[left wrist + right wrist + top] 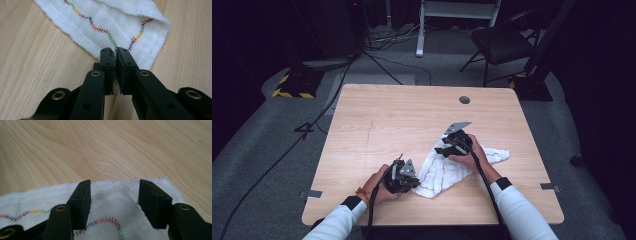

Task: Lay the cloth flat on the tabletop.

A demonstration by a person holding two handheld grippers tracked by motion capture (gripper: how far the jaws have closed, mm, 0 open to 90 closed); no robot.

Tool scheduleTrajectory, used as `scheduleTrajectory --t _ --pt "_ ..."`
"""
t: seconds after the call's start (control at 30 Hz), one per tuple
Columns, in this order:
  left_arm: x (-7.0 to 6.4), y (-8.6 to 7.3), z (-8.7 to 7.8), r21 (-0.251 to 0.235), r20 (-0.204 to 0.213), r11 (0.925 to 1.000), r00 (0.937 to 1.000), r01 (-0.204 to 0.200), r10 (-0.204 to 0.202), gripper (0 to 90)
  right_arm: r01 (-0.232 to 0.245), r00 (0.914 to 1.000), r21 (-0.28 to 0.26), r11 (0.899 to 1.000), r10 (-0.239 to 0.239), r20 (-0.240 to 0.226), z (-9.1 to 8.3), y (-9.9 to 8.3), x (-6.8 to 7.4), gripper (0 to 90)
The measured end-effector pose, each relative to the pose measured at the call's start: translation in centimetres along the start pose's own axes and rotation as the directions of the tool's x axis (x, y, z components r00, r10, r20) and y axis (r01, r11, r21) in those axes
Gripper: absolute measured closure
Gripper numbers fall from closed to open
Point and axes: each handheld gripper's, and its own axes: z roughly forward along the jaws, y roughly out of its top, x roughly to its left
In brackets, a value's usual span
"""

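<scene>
cloth [447, 170] lies on the table [377, 125] toward 5 o'clock, left gripper [115, 53] pinched nearly closed at its 7 o'clock corner, right gripper [113, 192] spread wide over its 12 o'clock edge.

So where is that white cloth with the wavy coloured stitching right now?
In the high view the white cloth with wavy coloured stitching lies on the pale wooden table, near its front edge and right of centre, between the left gripper and right gripper.
</scene>
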Motion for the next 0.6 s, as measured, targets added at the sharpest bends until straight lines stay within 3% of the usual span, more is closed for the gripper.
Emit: scheduleTrajectory --t 0.1,0.2,0.27,0.3,0.33,0.37,0.47,0.6 --pt "0.0 0.0 0.0 0.002 -0.001 1.0000 1.0000 -0.002 0.002 83.3 -0.009 0.9999 0.027 1.000 0.009 0.012 0.6 0.0 -0.4 43.6" --pt "0.0 0.0 0.0 0.003 0.000 1.0000 1.0000 -0.005 0.005 83.3 -0.035 0.9993 0.035 0.999 0.035 -0.012 1.1 -0.3 -0.8 44.2" --pt "0.0 0.0 0.0 0.004 -0.002 1.0000 1.0000 -0.007 0.007 83.3 -0.043 0.9987 0.030 0.999 0.044 -0.027 1.0 -0.4 -1.0 51.1" --pt "0.0 0.0 0.0 0.004 -0.003 1.0000 1.0000 -0.006 0.006 83.3 -0.034 0.9990 0.032 0.999 0.035 -0.029 0.8 -0.5 -1.0 55.3" --pt "0.0 0.0 0.0 0.004 -0.003 1.0000 1.0000 -0.007 0.007 83.3 -0.015 0.9993 0.033 0.999 0.017 -0.033 0.5 -0.6 -1.0 65.5" --pt "0.0 0.0 0.0 0.004 -0.003 1.0000 1.0000 -0.006 0.006 83.3 -0.015 0.9993 0.033 0.999 0.017 -0.033 0.5 -0.6 -1.0 65.5" --pt "0.0 0.0 0.0 0.005 -0.005 1.0000 1.0000 -0.005 0.005 82.6 0.039 0.9988 0.022 0.999 -0.039 -0.031 -0.6 -1.3 -0.4 79.3" --pt "0.0 0.0 0.0 0.004 -0.007 1.0000 1.0000 -0.002 0.002 82.0 0.066 0.9971 0.007 0.998 -0.066 -0.039 -1.8 -1.8 -0.1 83.4"
